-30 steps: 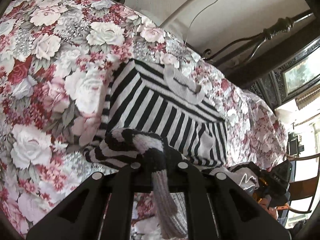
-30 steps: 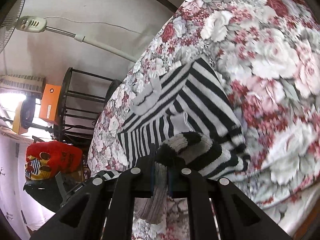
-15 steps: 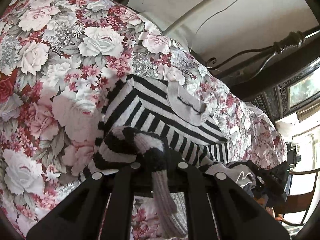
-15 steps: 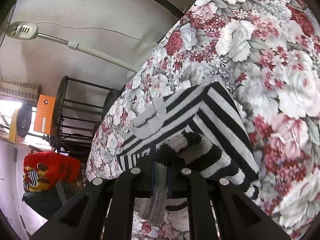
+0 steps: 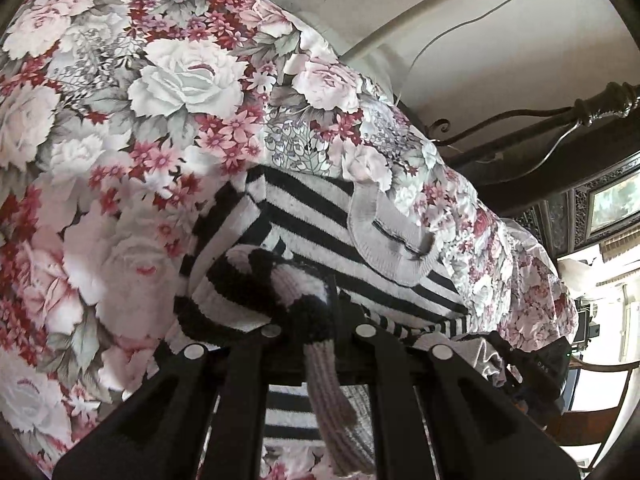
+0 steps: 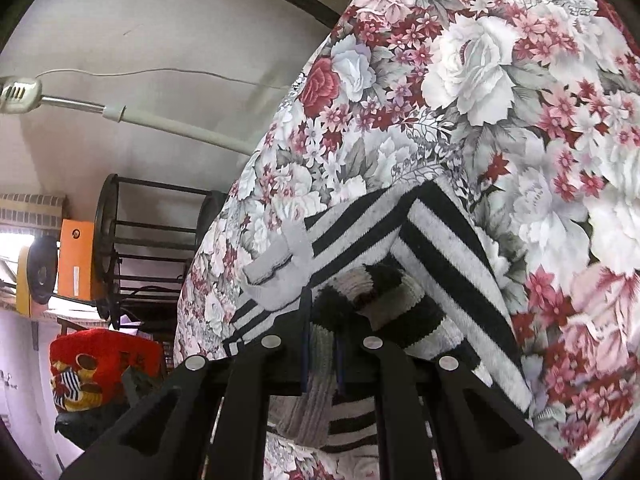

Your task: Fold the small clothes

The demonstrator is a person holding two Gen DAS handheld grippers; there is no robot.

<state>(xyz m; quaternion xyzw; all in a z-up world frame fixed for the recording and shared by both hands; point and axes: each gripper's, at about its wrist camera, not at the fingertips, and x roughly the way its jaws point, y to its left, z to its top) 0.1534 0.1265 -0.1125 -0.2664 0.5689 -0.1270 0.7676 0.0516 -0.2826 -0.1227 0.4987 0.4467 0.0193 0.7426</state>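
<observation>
- One black-and-white striped knitted sweater [image 5: 320, 220] lies on the rose-patterned floral bedspread [image 5: 120, 120].
- Left hand-held gripper [image 5: 316, 320] and right hand-held gripper [image 6: 322, 320] each clamp its bunched hem.
- One red bag [image 6: 100, 356] sits beside the bed.

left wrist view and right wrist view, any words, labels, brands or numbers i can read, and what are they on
"DAS": pale letters on the black bag at the bed's far edge in the left wrist view, likely part of a longer name.
Orange box on the shelf in the right wrist view: a small label, too blurred to read.
Striped sweater: no text visible.
</observation>
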